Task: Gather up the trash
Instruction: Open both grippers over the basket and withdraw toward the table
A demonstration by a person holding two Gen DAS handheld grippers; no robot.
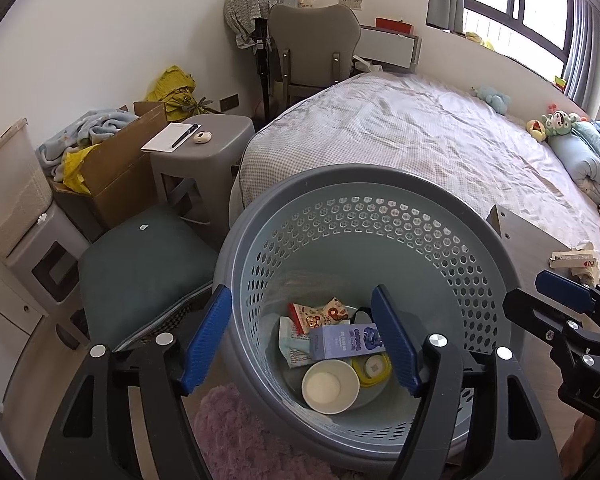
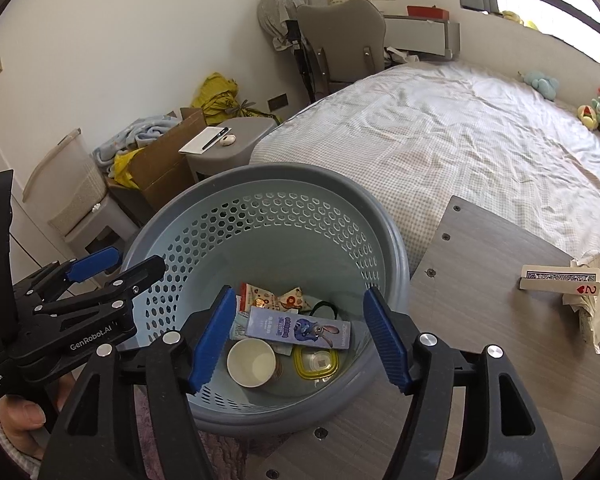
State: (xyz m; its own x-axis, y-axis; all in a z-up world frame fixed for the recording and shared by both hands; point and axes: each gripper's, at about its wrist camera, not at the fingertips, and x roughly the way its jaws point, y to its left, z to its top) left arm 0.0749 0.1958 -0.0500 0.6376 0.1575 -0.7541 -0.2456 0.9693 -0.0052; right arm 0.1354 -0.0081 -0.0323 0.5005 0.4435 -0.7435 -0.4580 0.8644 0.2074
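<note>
pale carton [image 1: 294, 346]: mostly under purple box [image 1: 346, 342] | crumpled tissue [image 1: 586, 249]: cut by playing-card box [image 1: 574, 260]

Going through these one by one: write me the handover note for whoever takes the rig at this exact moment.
Left gripper: jaws open, empty, over the basket.
Right gripper: jaws open, empty, over the same basket.
Done: paper cup, purple carton, snack wrappers and yellow-rimmed lid lie in the basket.
Left: crumpled tissue and playing cards on the wooden board beside the basket.
</note>
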